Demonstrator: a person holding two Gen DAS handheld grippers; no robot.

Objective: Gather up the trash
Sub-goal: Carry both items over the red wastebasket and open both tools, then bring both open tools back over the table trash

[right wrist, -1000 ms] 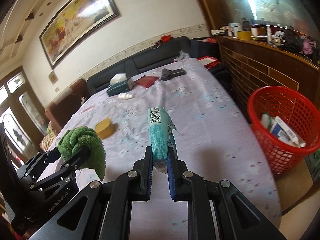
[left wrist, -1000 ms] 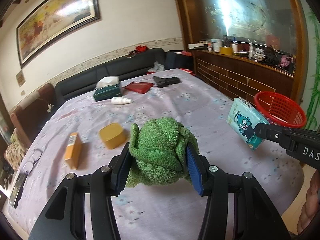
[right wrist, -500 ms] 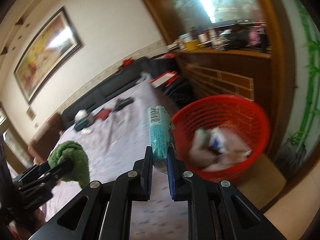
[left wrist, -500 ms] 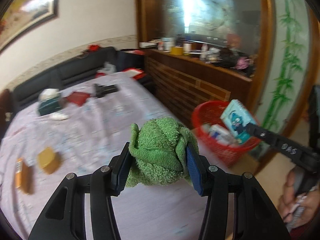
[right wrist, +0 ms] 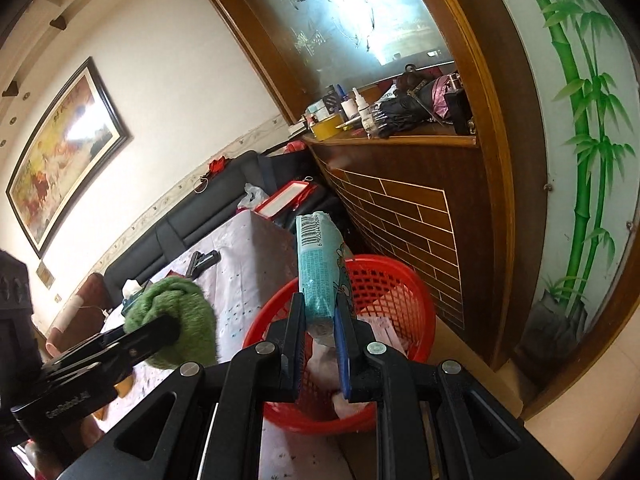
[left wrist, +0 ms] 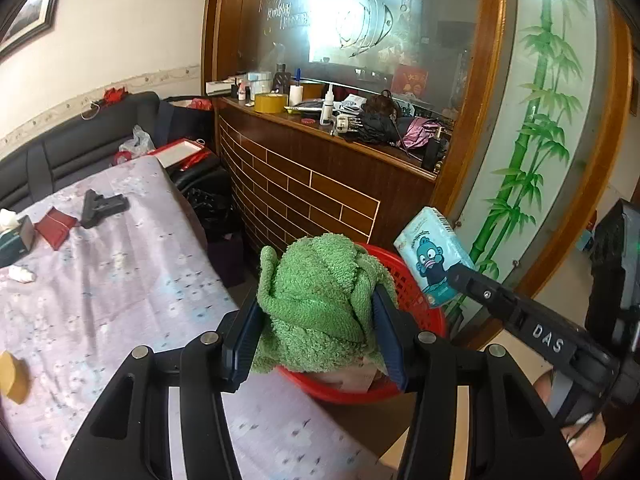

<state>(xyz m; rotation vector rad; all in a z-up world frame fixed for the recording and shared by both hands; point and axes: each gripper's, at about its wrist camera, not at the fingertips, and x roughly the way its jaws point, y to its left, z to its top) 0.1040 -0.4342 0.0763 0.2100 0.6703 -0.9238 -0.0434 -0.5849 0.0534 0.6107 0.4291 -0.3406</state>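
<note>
While your left gripper (left wrist: 318, 334) pinches a green towel (left wrist: 320, 300) and your right gripper (right wrist: 320, 344) pinches a tissue pack (right wrist: 320, 272), both poised near the red basket (right wrist: 404, 300) already holding trash, neither is dropped yet, and a few things remain on the table (left wrist: 120, 280).

Bright glare on the glass panel (left wrist: 360, 20); fisheye edges bend, perhaps slightly blurred.

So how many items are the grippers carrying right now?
2: a green towel clamped in the left gripper, and a tissue pack in the right gripper, both near the red basket.
</note>
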